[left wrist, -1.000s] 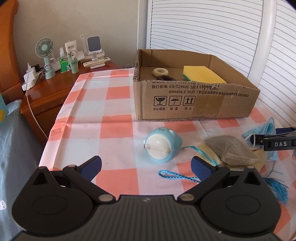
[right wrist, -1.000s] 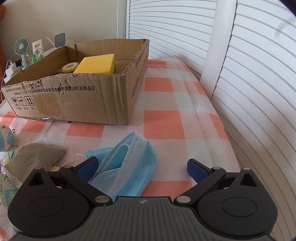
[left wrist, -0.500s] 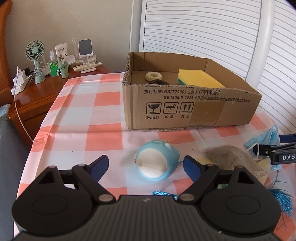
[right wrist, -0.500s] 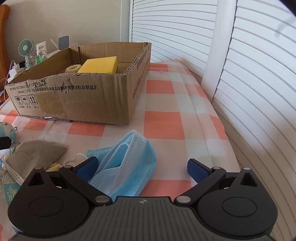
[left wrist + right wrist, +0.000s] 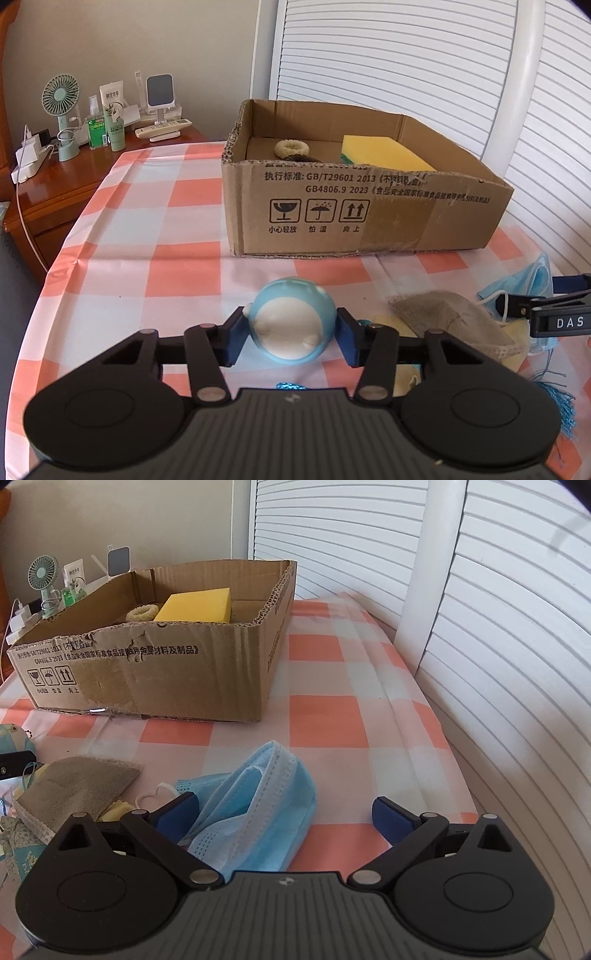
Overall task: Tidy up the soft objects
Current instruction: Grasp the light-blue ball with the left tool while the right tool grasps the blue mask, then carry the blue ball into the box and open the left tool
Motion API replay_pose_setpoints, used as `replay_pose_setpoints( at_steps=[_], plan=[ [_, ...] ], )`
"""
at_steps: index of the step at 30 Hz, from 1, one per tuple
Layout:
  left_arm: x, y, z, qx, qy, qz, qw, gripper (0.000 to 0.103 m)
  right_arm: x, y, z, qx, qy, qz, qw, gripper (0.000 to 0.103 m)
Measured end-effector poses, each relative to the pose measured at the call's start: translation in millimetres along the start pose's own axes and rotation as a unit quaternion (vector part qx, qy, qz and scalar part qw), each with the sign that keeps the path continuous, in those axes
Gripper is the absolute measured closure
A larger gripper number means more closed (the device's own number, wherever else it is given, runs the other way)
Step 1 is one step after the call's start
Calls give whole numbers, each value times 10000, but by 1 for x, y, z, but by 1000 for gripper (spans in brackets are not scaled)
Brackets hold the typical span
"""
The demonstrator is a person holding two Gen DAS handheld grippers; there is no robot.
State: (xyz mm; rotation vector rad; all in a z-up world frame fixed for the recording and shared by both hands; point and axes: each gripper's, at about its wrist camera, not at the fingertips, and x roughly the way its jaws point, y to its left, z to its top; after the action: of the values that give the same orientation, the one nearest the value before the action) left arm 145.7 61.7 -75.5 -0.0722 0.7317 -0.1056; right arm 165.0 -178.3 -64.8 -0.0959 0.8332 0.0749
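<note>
Checked tablecloth [image 5: 155,206], left fingers [image 5: 236,332] apparently gripping blue toy [image 5: 291,317], right fingers [image 5: 173,812] wide.

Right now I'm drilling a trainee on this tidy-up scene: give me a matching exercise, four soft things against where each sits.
Things:
1. round blue toy
2. yellow sponge
3. blue face mask
4. grey pouch

Places:
A. inside the cardboard box
B. between the left gripper pads
C. on the cloth, at the open right gripper
D. on the pile between toy and mask

Pairs: 1-B, 2-A, 3-C, 4-D
</note>
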Motion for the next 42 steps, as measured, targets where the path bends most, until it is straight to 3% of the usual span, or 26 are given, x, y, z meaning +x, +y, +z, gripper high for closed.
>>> replay_pose_setpoints(
  at_steps=[11, 17, 23, 42],
  plan=[
    [0, -1, 0, -9, 0, 3, 10000, 55, -13, 13, -5, -163, -184, 205, 9995, 48],
    [-2, 2, 1, -1, -3, 7, 10000, 57, -16, 10, -5, -164, -211, 361, 9990, 63],
    [-8, 6, 2, 57, 15, -24, 10000, 58, -22, 6, -4, -227, -255, 531, 9980, 68],
    [-54, 5, 36, 531, 42, -437, 9976, 58, -71, -6, 26, -703, -613, 891, 9916, 68]
  ],
)
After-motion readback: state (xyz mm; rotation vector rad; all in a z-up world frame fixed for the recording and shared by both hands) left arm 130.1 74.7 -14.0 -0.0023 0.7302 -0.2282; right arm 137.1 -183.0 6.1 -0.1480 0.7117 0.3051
